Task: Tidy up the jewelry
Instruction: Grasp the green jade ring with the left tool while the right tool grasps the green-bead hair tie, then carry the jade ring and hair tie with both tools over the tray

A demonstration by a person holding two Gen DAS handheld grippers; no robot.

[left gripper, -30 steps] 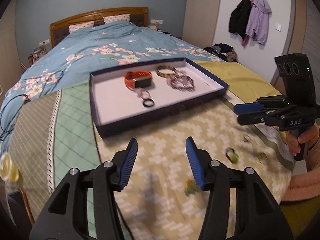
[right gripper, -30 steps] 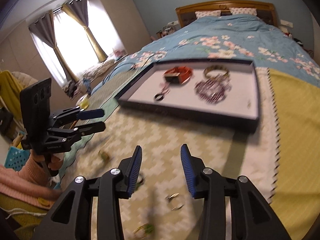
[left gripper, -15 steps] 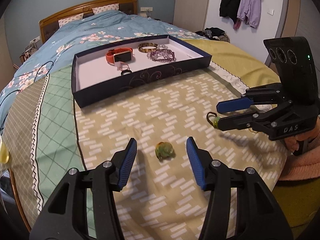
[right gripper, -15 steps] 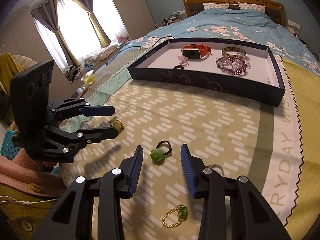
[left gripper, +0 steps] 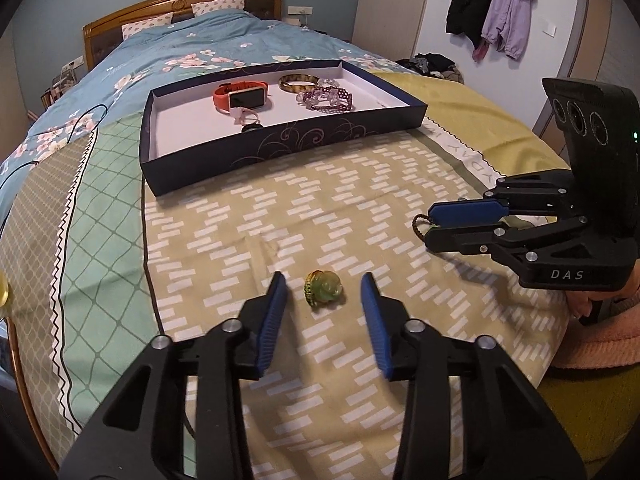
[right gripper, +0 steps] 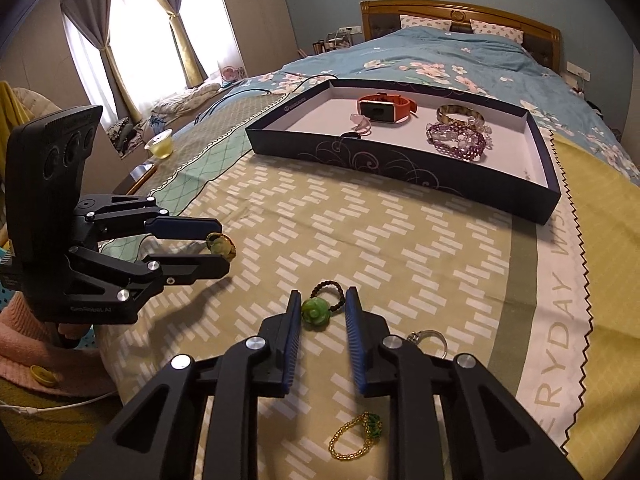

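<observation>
A dark blue tray point(left gripper: 280, 148) lies on the bed with an orange watch point(left gripper: 240, 98), a gold bangle point(left gripper: 299, 82), purple bead bracelets point(left gripper: 326, 100) and small rings inside; it also shows in the right wrist view point(right gripper: 400, 168). My left gripper point(left gripper: 323, 282) is open, its fingers on either side of a pale green ring point(left gripper: 323, 289) on the blanket. My right gripper point(right gripper: 323, 300) is open around a green rose charm point(right gripper: 315, 310) on a dark bead loop point(right gripper: 332, 294). Whether the fingers touch these pieces is unclear.
A silver ring point(right gripper: 428, 338) and a gold bead ring with green beads point(right gripper: 356, 436) lie on the patterned blanket by my right gripper. A glass cup point(right gripper: 161, 145) stands off the bed's left side. Coats point(left gripper: 492, 20) hang on the far wall.
Both grippers have come down low over the blanket. Each now brackets a green piece that was farther off a second ago. The right gripper's fingers stand a little closer together.
</observation>
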